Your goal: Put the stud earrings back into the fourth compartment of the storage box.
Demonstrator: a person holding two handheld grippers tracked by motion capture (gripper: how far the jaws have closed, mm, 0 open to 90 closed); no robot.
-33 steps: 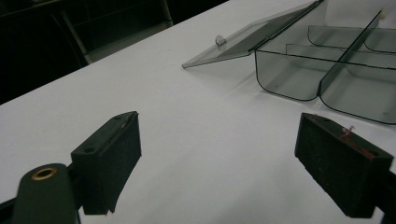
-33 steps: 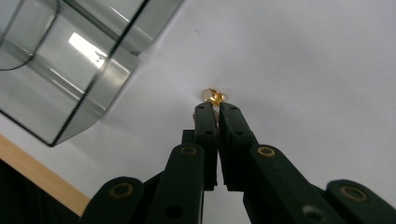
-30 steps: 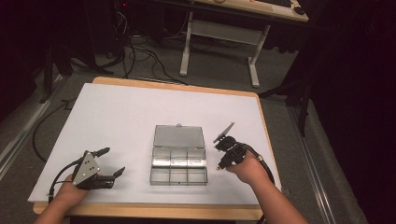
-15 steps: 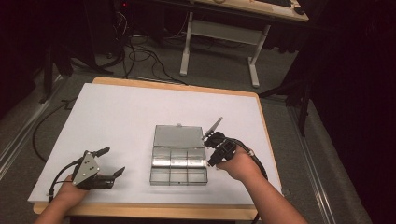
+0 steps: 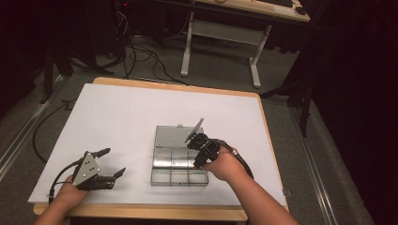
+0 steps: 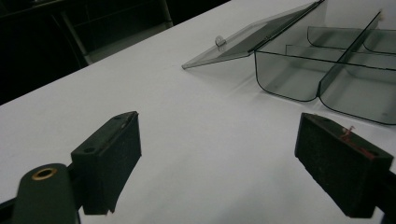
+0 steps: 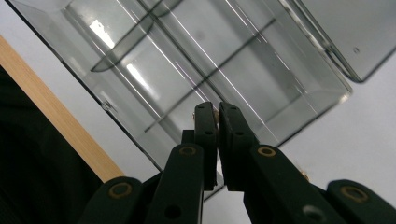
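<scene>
A clear plastic organizer box (image 5: 179, 174) with several empty compartments lies open at mid-table, its lid (image 5: 170, 135) flat behind it. My right gripper (image 5: 199, 159) hovers over the box's right side, pointing down. In the right gripper view its jaws (image 7: 217, 114) are shut, a tiny tan bit pinched at the tips above a compartment (image 7: 187, 60); I cannot tell what it is. My left gripper (image 5: 114, 161) rests on the white sheet left of the box, open and with nothing in it. Ahead of its wide-apart pads (image 6: 219, 158) lie the box (image 6: 327, 79) and lid (image 6: 252, 39).
The white sheet (image 5: 117, 117) covers a wooden table whose front edge (image 5: 141, 212) runs near my forearms. Behind the table stand a white-framed desk (image 5: 220, 33) and floor cables (image 5: 141, 51). The wooden edge (image 7: 56, 112) lies close beside the box.
My right gripper has moved leftward from beside the box's right edge to over its right compartments, jaws staying shut. The left gripper has stayed put.
</scene>
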